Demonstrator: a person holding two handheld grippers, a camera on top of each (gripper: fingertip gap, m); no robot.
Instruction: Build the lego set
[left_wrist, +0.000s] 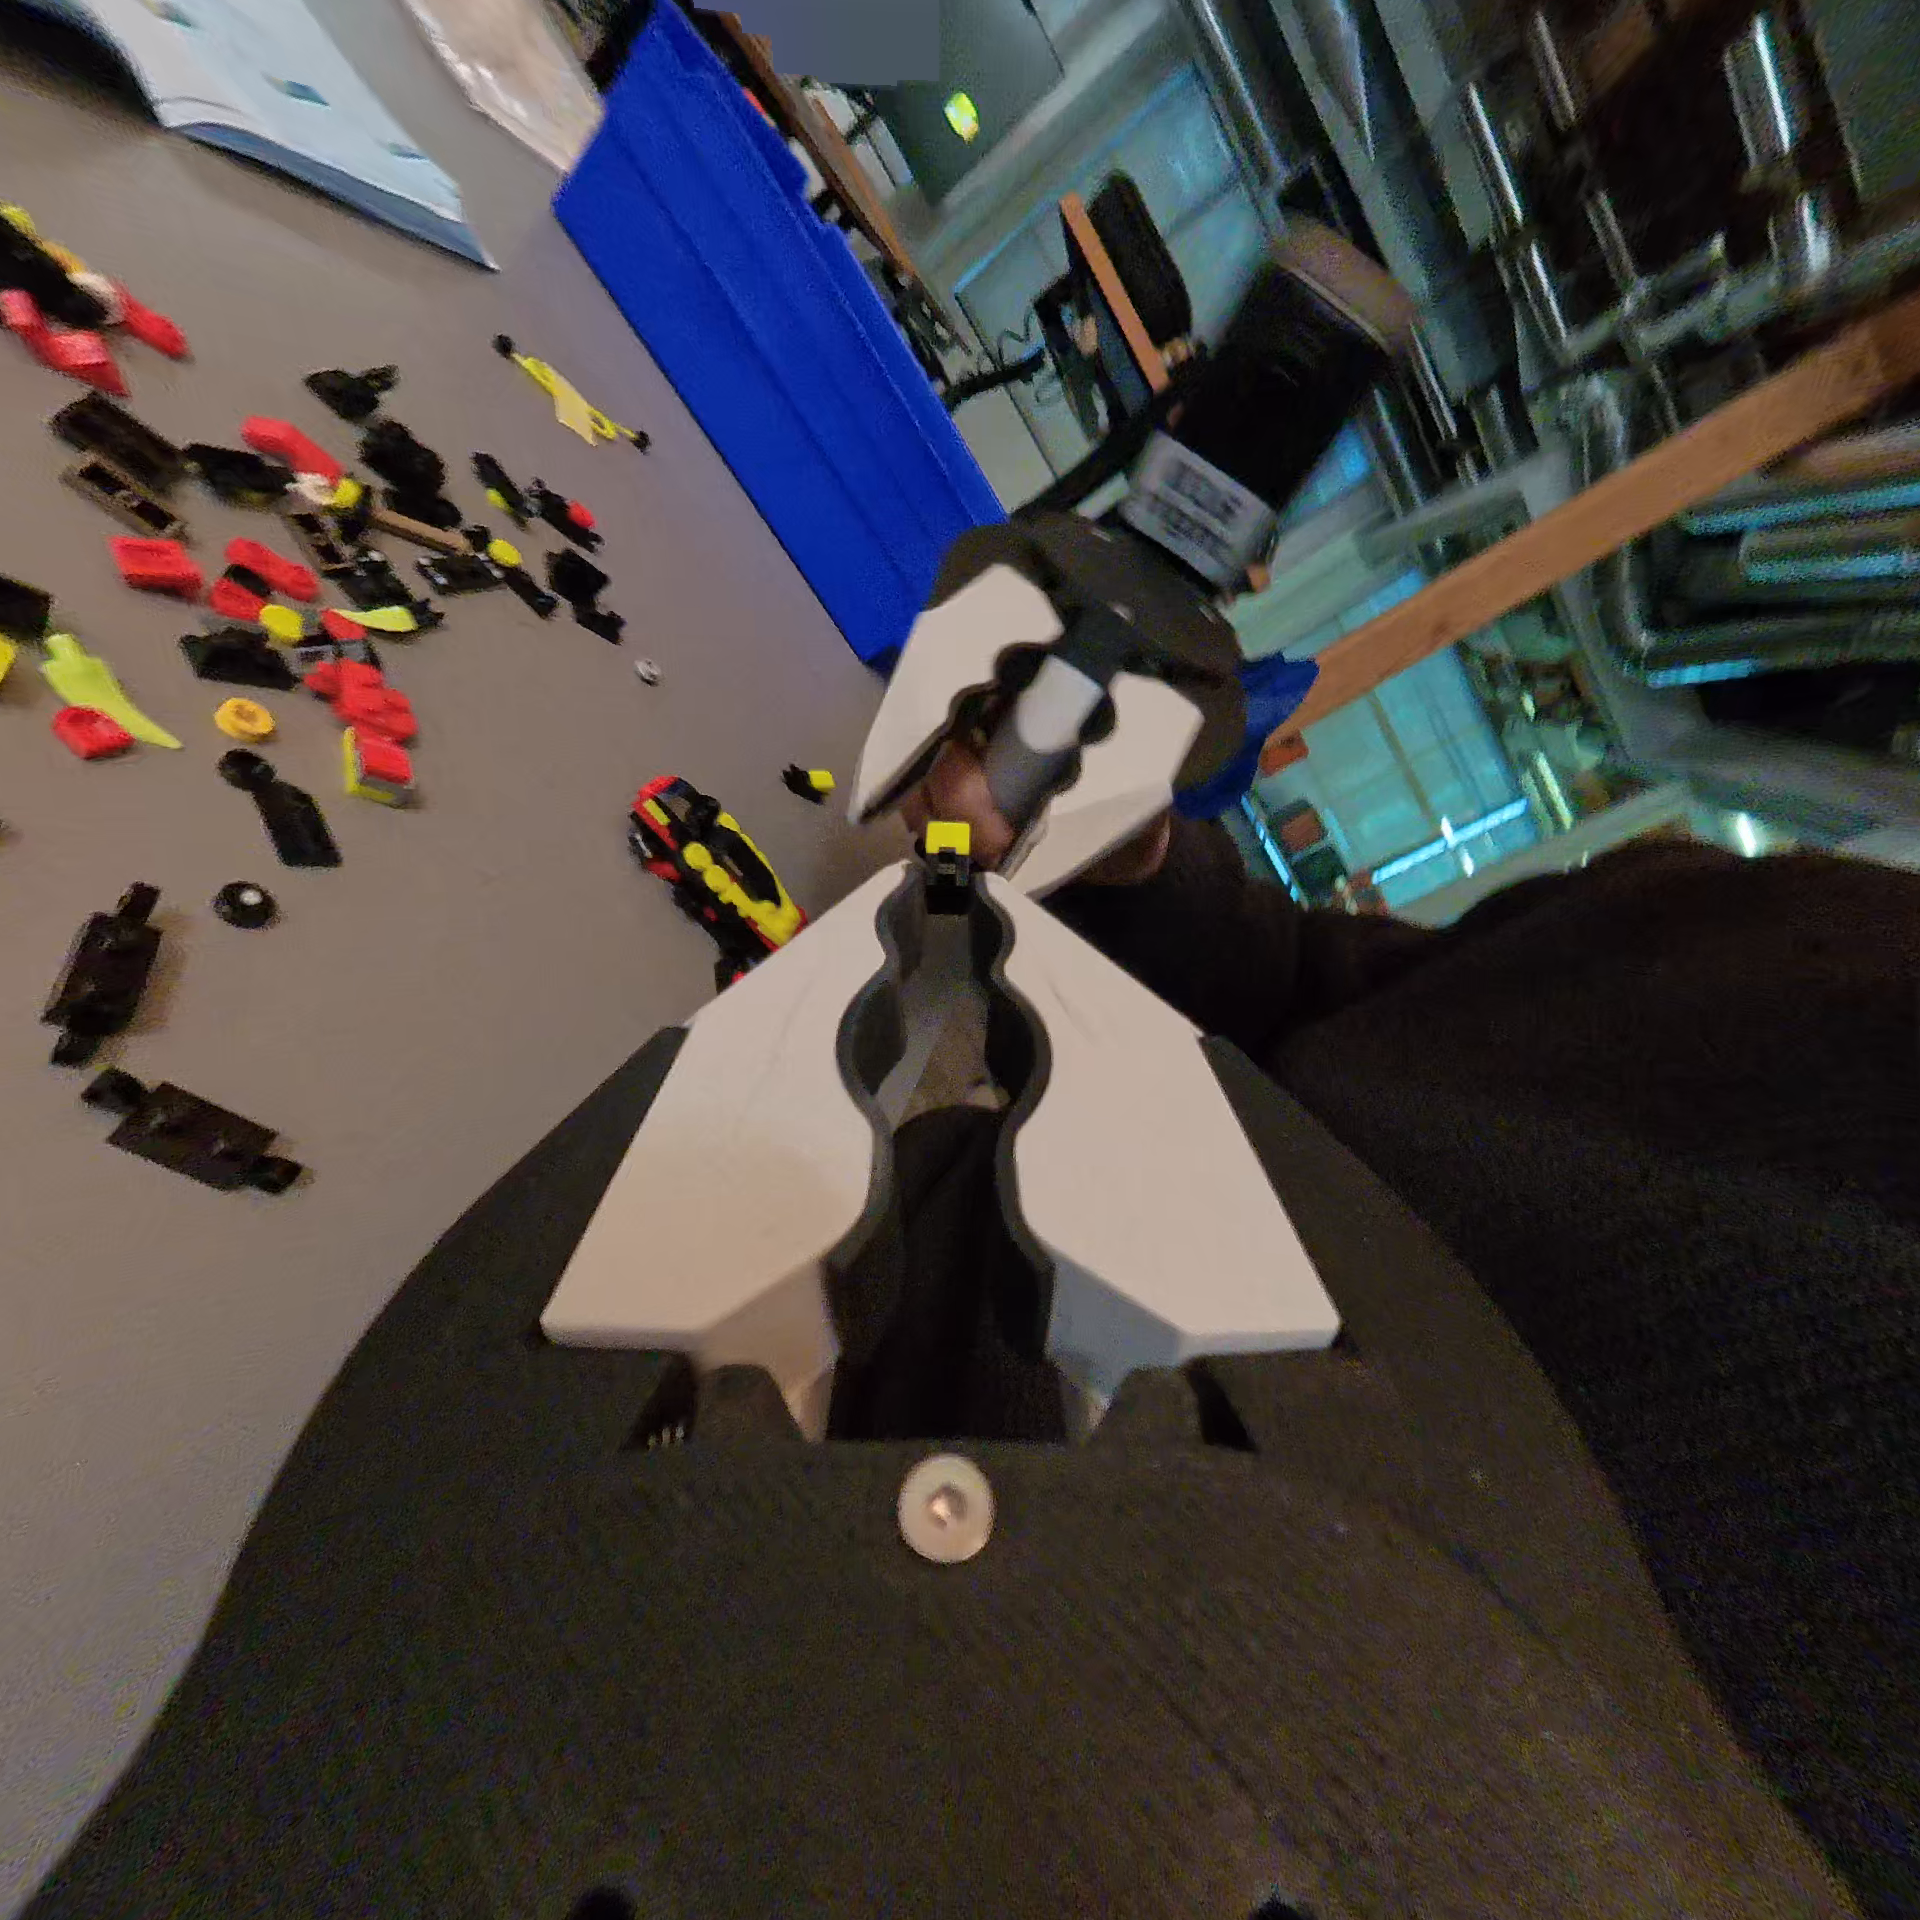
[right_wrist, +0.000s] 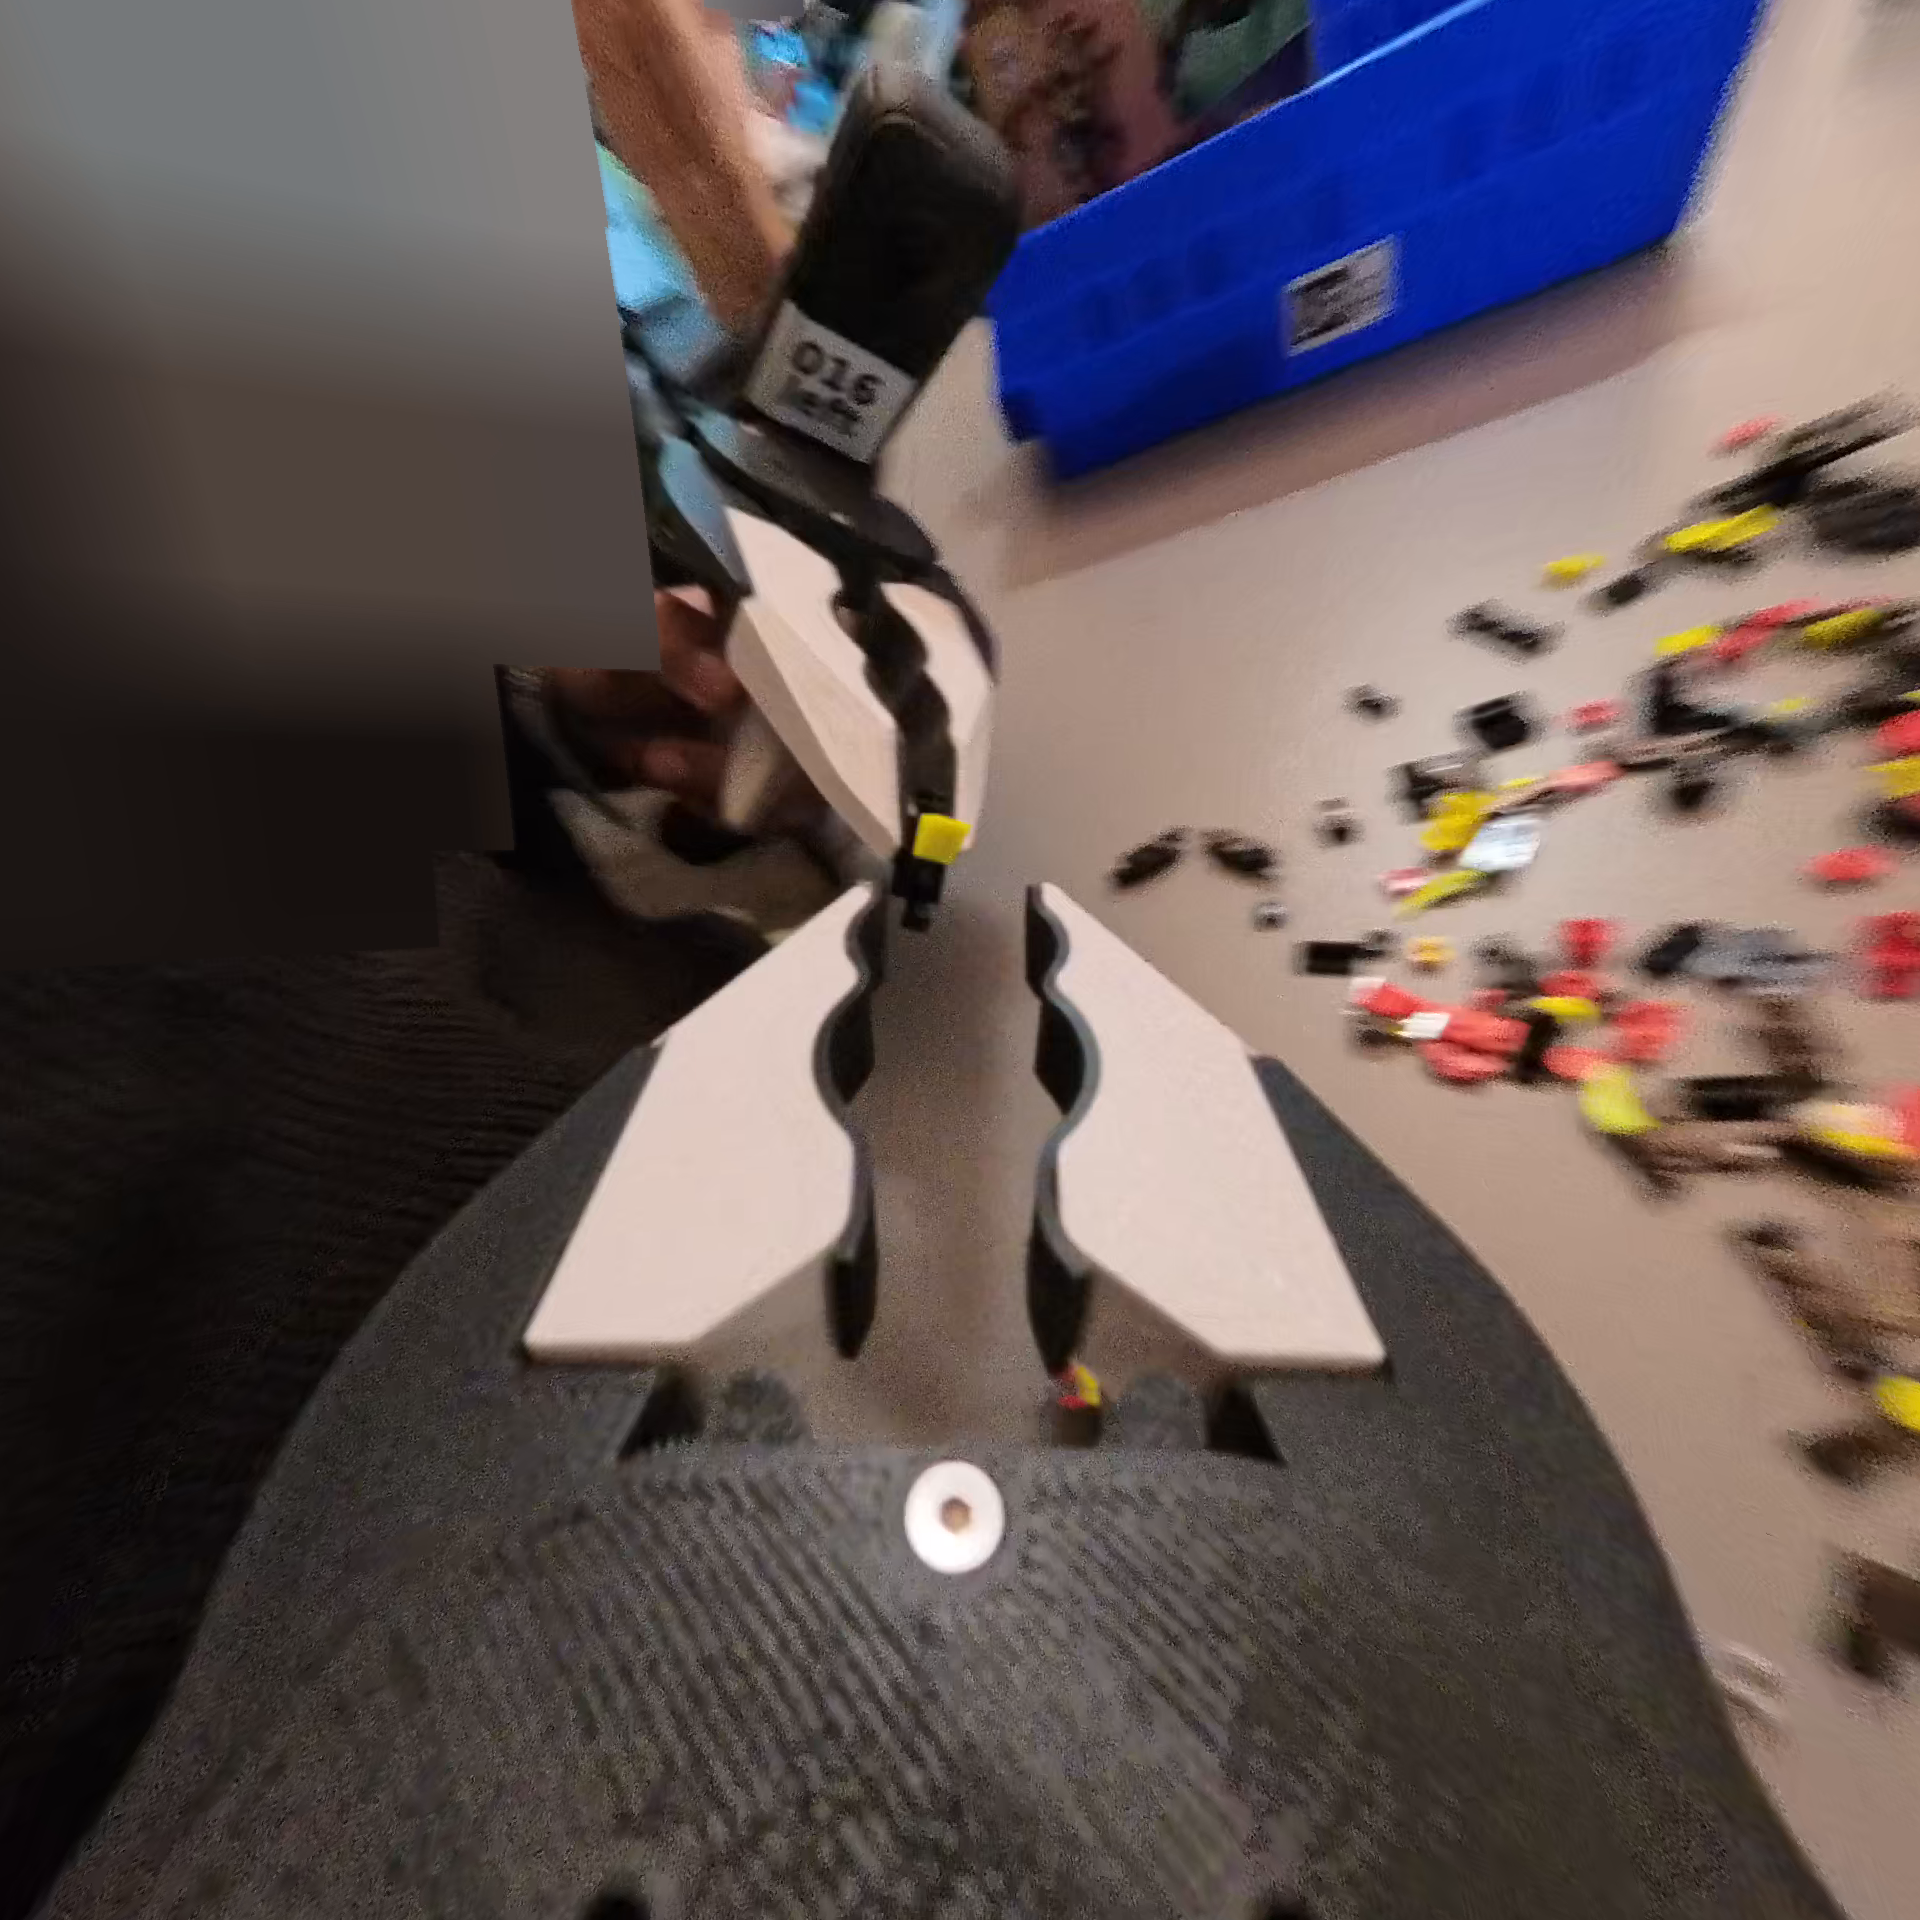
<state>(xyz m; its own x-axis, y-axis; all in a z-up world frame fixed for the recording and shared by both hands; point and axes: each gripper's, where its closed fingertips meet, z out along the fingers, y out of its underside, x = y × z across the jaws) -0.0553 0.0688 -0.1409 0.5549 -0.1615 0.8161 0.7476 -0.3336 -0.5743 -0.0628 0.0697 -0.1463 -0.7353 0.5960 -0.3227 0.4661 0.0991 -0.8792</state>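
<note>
My left gripper (left_wrist: 945, 883) is shut on a small black and yellow brick piece (left_wrist: 945, 844) and holds it at its fingertips above the grey table (left_wrist: 468, 1039). The right wrist view shows the same grasp: the left gripper (right_wrist: 920, 810) pinches the piece (right_wrist: 938, 840), whose black end hangs out below the yellow cap. My right gripper (right_wrist: 951, 899) is open. The piece hangs just by its left fingertip (right_wrist: 868, 914), with no pad pressing on it. In the left wrist view the right gripper's white fingers (left_wrist: 1132, 748) spread wide just beyond the piece.
A blue bin (left_wrist: 748, 343) stands at the table's far side and also shows in the right wrist view (right_wrist: 1351, 239). Many loose red, black and yellow pieces (left_wrist: 260, 582) lie scattered. A partly built red, yellow and black model (left_wrist: 717, 862) lies near. A person's dark sleeve (left_wrist: 1455, 1143) is at the right. My two grippers' fingertips are within a few centimetres of each other.
</note>
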